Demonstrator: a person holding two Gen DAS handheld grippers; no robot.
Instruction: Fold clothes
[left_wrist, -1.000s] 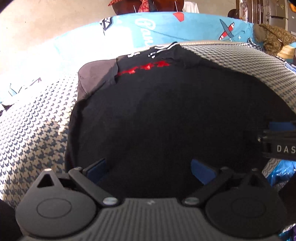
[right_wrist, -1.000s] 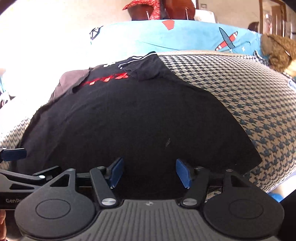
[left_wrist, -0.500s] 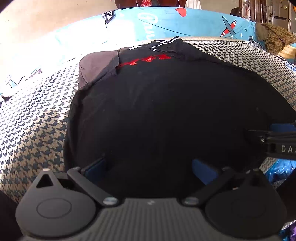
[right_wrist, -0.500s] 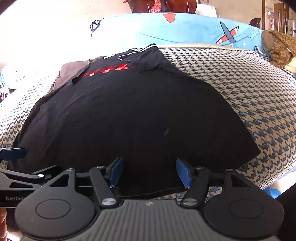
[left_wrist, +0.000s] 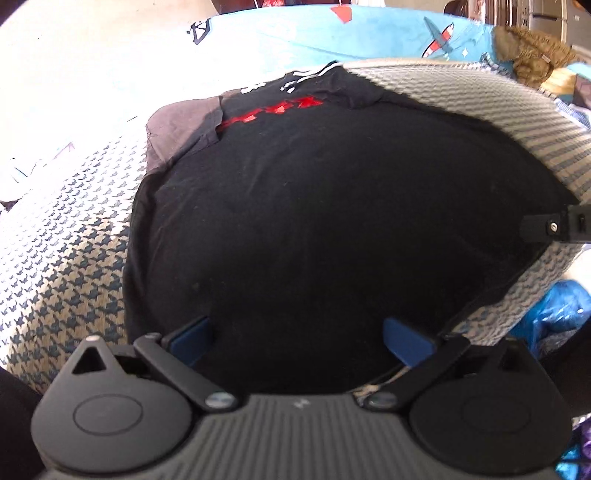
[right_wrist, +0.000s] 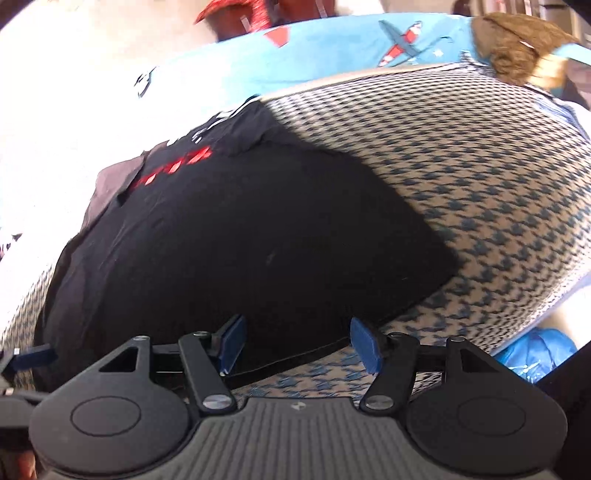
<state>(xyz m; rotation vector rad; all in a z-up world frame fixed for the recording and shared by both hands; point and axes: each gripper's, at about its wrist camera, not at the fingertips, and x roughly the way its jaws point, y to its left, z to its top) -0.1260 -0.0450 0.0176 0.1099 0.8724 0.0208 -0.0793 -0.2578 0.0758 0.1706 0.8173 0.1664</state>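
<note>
A black T-shirt (left_wrist: 314, 221) with a red print (left_wrist: 269, 110) lies spread flat on a houndstooth-patterned cover (left_wrist: 66, 251). My left gripper (left_wrist: 297, 339) is open just above the shirt's near part, its blue pads (left_wrist: 190, 341) wide apart with only flat cloth between them. My right gripper (right_wrist: 298, 343) is open too, over the near hem of the T-shirt (right_wrist: 240, 240), and its right pad sits above the bare cover (right_wrist: 480, 203). The right gripper's finger (left_wrist: 554, 227) shows at the left view's right edge. The left gripper's blue fingertip (right_wrist: 33, 360) shows at far left in the right wrist view.
A grey cloth (left_wrist: 177, 122) pokes out from under the shirt's far left. Behind lies a light blue sheet with aeroplane prints (left_wrist: 369, 33) and a brown fuzzy item (left_wrist: 528, 55). A blue plastic bag (right_wrist: 532, 354) sits below the cover's right edge.
The right wrist view has tilted and shifted right, so the shirt's hem and bare cover now show between its pads. In the left view the right gripper's finger has moved up.
</note>
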